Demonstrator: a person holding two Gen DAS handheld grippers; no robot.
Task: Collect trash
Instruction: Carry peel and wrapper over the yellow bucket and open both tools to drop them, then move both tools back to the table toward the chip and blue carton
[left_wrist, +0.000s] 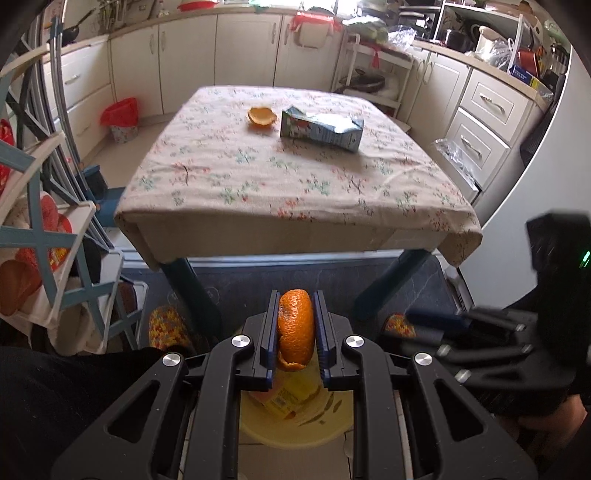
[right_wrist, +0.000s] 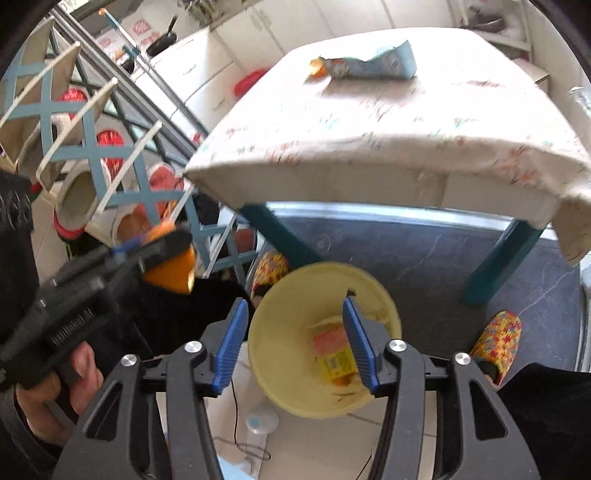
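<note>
Kitchen floor's got the round yellow plastic bin (right_wrist: 325, 339); left gripper (left_wrist: 295, 328) pinches a curled orange peel (left_wrist: 295, 328) beside its rim, right gripper (right_wrist: 291, 343) gapes empty. Early release probably misses.

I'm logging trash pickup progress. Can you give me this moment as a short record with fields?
left gripper: shut on an orange peel, above the yellow bin
right gripper: open, nothing between its fingers, over the bin
in the bin: a yellow and orange box
still on the table: a blue carton lying on its side, another peel beside it
</note>
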